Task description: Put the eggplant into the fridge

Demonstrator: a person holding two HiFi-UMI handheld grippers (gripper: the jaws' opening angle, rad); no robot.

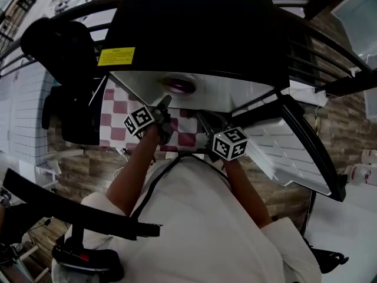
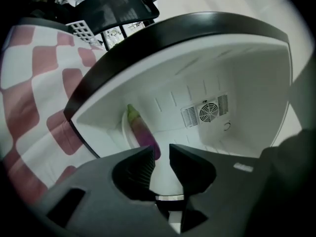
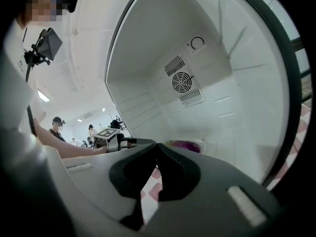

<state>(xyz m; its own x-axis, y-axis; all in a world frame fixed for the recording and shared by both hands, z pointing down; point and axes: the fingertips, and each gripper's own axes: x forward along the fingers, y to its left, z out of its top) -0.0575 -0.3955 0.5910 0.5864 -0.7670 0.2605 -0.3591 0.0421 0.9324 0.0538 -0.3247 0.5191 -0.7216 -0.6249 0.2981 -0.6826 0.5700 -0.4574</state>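
Note:
A purple eggplant [image 1: 178,85] with a green stem lies on a white plate [image 2: 123,128] inside the open white fridge [image 1: 230,92]. In the left gripper view the eggplant [image 2: 143,132] sits just beyond my left gripper [image 2: 162,154], whose jaws stand apart with nothing between them. That left gripper [image 1: 164,103] hovers at the fridge mouth, close to the eggplant. My right gripper [image 1: 204,120] is a little lower and to the right, outside the opening. Seen in its own view, the right gripper [image 3: 157,145] is shut and empty, with the eggplant [image 3: 183,145] behind it.
The fridge door [image 1: 297,155] hangs open at the right. A red-and-white checkered cloth [image 1: 116,108] covers the surface left of the fridge. A fan grille [image 2: 210,111] is on the back wall of the fridge. Other people stand far off in the right gripper view.

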